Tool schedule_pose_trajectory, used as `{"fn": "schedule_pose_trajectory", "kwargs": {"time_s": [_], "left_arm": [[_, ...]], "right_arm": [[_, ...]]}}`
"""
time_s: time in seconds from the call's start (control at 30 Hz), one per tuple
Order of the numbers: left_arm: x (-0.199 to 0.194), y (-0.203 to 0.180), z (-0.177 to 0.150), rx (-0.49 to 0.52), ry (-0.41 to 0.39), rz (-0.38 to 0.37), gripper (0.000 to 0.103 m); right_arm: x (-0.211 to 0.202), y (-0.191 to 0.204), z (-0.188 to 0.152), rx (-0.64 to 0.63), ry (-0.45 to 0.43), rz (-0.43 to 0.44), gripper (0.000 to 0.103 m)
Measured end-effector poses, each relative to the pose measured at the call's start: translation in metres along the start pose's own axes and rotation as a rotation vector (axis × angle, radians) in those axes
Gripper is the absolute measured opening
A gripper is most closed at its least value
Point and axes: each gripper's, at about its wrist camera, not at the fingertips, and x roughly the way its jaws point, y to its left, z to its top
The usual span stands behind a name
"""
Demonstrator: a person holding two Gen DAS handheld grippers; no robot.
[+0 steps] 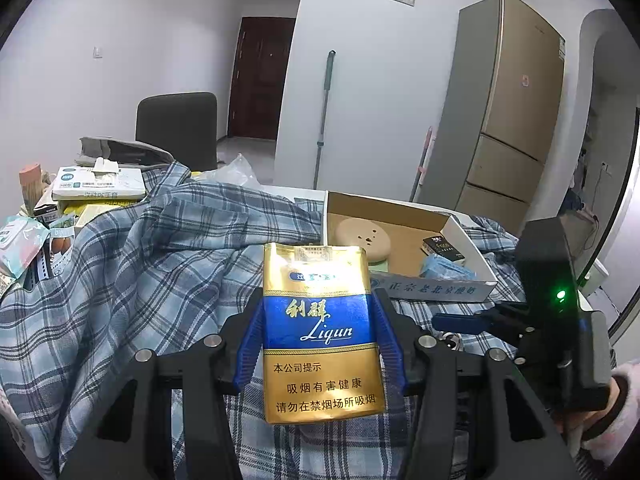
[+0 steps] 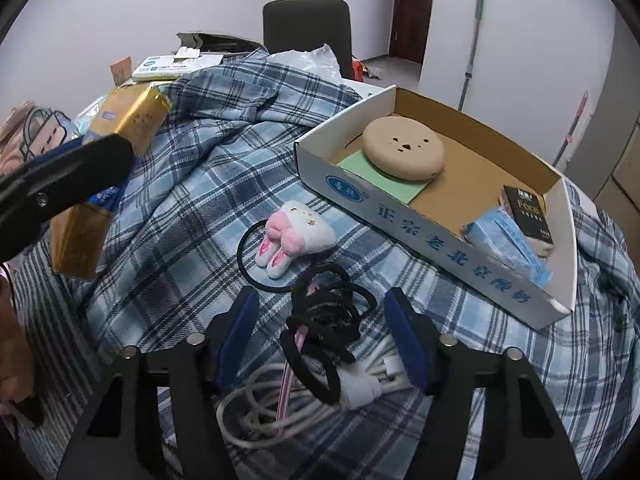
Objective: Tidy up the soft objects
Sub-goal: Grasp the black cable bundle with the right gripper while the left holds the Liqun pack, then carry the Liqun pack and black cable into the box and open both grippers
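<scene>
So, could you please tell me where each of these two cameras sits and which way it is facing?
Left wrist: on the left gripper, facing across the plaid cloth toward a fridge; its fingers clamp a gold and blue cigarette pack; the right gripper and a hand show at right.
Right wrist: on the right gripper, tilted down at black hair ties lying between its open fingers; the left gripper's finger shows at left.
Shared: cigarette pack, cloth, cardboard tray.

Surface: white table, mostly covered.
Directly on it: blue-and-white plaid cloth shirt; stacked boxes and tissue pack at its far end.
</scene>
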Motion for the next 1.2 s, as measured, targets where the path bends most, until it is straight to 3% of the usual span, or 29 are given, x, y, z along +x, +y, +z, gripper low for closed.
{"fn": "schedule_pose_trajectory", "kwargs": {"time_s": [0.1, 0.27, 0.4, 0.47, 0.57, 0.83, 0.9, 1.03, 1.2], "left_arm": [[0.000, -0.003, -0.001, 0.009, 0.000, -0.001, 0.054], [-0.002, -0.005, -0.001, 0.022, -0.007, 0.001, 0.054], [-0.003, -0.005, -0.002, 0.024, -0.014, 0.004, 0.054], [-0.004, -0.006, -0.002, 0.027, -0.018, 0.000, 0.054], [-0.006, -0.007, -0.002, 0.033, -0.024, -0.010, 0.054], [-0.015, -0.013, 0.002, 0.059, -0.056, -0.035, 0.054], [-0.023, -0.017, 0.004, 0.080, -0.090, -0.029, 0.054], [-0.048, -0.023, 0.013, 0.136, -0.232, -0.014, 0.054], [-0.063, -0.028, 0.030, 0.142, -0.276, -0.034, 0.054]], "right_arm": [[0.006, 0.002, -0.001, -0.015, 0.015, -0.020, 0.039], [0.011, 0.004, -0.005, -0.029, 0.023, -0.029, 0.028], [-0.006, 0.004, -0.008, -0.031, -0.056, -0.016, 0.015], [-0.018, 0.003, -0.008, -0.033, -0.106, -0.033, 0.014], [-0.027, 0.002, -0.008, -0.031, -0.112, -0.104, 0.013], [-0.070, -0.016, -0.013, 0.047, -0.189, -0.065, 0.013], [-0.081, -0.019, -0.013, 0.057, -0.215, -0.072, 0.013], [-0.104, -0.026, -0.009, 0.070, -0.265, -0.108, 0.013], [-0.133, -0.035, 0.004, 0.074, -0.366, -0.168, 0.013]]}}
